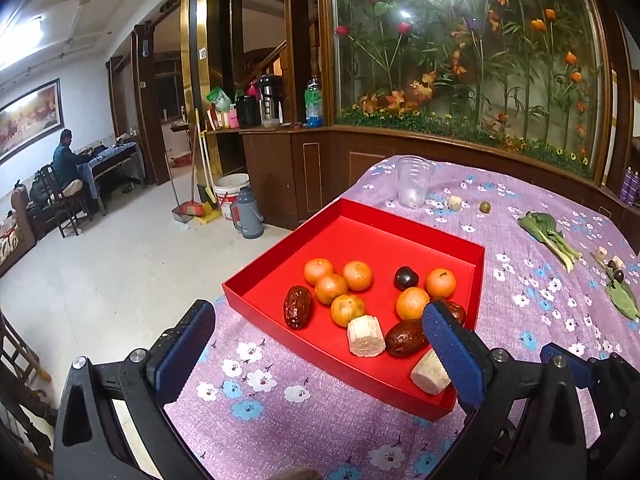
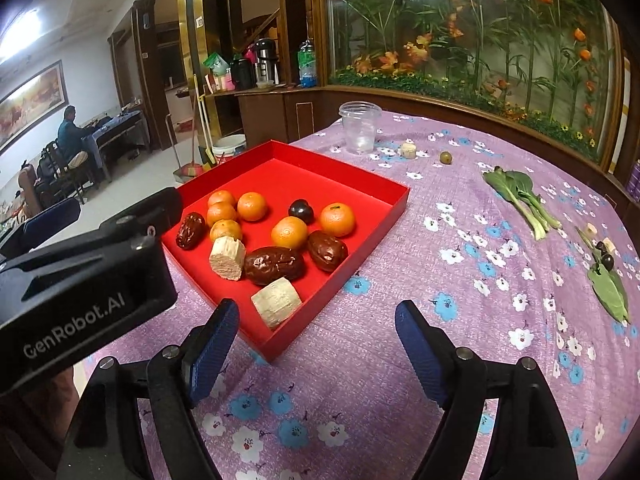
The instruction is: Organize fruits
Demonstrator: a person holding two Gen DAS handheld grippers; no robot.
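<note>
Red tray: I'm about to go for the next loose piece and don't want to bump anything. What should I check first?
1. Left gripper empty, fingers apart: ok.
2. Right gripper empty, fingers apart: ok.
3. Red tray has bare floor at its far end: ok.
4. Everything off the cloth: not ok; a small green fruit, a pale chunk and leafy greens lie outside the tray.
5. Clear plastic cup upright, apart from the tray: ok.
6. Dark round fruits by the far leaf, free to lift: cannot tell.
</note>
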